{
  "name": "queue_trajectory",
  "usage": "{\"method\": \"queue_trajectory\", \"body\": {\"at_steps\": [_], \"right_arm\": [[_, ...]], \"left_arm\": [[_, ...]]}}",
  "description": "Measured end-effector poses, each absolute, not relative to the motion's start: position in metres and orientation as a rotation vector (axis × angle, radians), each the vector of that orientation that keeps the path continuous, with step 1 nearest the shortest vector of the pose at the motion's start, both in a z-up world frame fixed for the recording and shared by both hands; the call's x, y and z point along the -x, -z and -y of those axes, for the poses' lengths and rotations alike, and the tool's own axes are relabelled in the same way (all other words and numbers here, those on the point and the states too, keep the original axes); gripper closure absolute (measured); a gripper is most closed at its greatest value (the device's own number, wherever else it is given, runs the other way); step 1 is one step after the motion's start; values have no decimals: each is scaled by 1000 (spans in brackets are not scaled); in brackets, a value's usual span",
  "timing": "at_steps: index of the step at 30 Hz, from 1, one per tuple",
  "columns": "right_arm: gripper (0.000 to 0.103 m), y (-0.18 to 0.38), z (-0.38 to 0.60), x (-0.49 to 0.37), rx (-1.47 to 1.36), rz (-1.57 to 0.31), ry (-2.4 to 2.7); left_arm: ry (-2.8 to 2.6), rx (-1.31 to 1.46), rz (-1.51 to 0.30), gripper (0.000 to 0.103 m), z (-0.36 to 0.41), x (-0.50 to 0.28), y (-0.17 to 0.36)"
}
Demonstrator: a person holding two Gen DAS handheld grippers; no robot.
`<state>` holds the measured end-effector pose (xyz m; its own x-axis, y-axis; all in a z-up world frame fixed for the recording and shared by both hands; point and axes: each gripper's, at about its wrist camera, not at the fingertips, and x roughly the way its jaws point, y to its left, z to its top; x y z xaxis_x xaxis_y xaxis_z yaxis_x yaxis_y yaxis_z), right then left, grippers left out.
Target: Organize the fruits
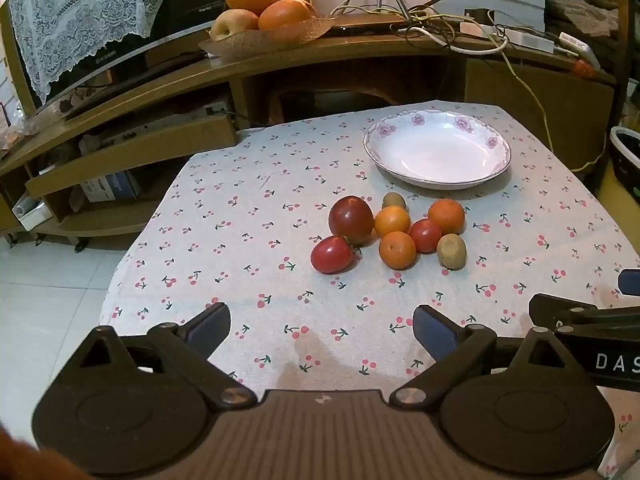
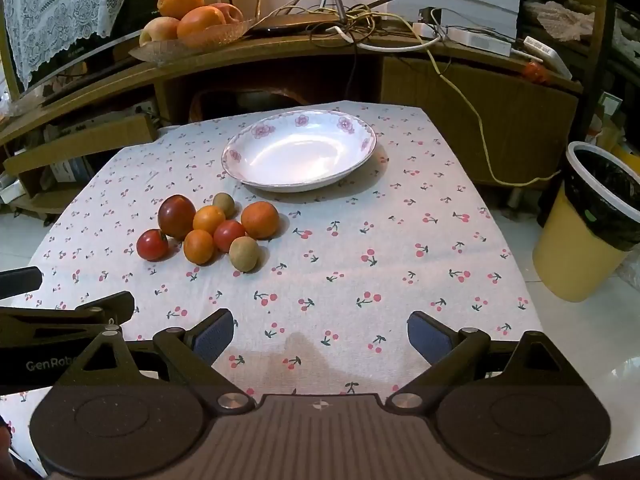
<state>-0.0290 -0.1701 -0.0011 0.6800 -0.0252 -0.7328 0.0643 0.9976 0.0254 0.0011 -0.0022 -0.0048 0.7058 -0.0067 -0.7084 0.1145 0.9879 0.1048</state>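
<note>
Both the left claw (image 1: 322, 326) and the right claw (image 2: 320, 330) hang wide and empty above the near edge of the worktop (image 2: 360, 264), with nothing yet in the white flowered plate (image 2: 299, 151) at the far side. The 8 fruits (image 1: 390, 232) lie bunched and touching just in front of the plate, so the first pick looks best made from the outside of the heap. I would start with the brown kiwi (image 2: 244, 254) at the near right, closing gently across its middle so the neighbours don't roll.
</note>
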Motion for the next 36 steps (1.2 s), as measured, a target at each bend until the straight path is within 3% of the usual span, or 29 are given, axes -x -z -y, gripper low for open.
{"method": "queue_trajectory", "body": {"at_steps": [36], "right_arm": [[11,4,172,29,-52,-835,47]], "left_arm": [[67,-157,-783,6,5,-2,7]]}}
